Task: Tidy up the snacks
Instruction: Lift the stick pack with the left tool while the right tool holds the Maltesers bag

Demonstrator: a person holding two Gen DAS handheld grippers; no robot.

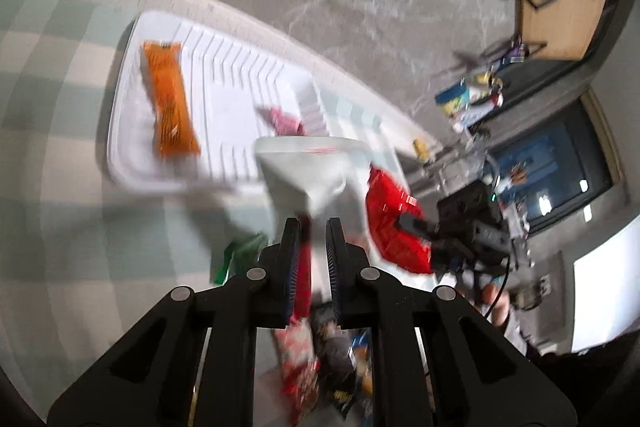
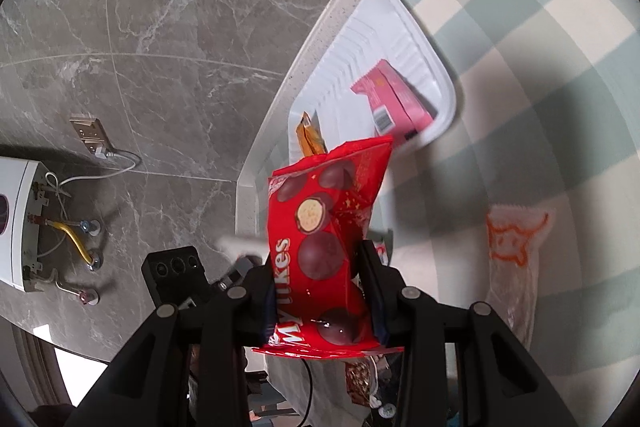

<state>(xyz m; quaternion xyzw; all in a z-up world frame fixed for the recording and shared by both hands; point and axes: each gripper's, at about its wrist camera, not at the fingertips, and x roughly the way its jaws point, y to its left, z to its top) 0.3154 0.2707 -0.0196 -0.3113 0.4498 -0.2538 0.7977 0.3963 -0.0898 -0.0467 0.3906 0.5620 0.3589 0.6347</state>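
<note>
Snacks: a red Mylikes chocolate-ball bag and a white pouch, both lifted off the table; an orange bar and a pink box already lie in the white ribbed tray.
Right gripper: pinching the red bag by its lower part; the bag stands roughly upright, long axis running up from the jaws, top edge slightly crumpled.
Left gripper: pressed together on the bottom of the white pouch, which rises ahead of the fingers; this view is motion-blurred.
Key relation: the tray lies ahead of and beyond both held snacks, near the table's rounded edge; its long axis runs along that edge. From the right wrist view the red bag's top overlaps the tray's near end, so the right gripper looks nearer to a drop.
Table: green-and-cream checked cloth; a clear wrapper with an orange drawing lies on it, well apart from the tray.
Free room in tray: between the orange bar and the pink box, judging from the left view.
</note>
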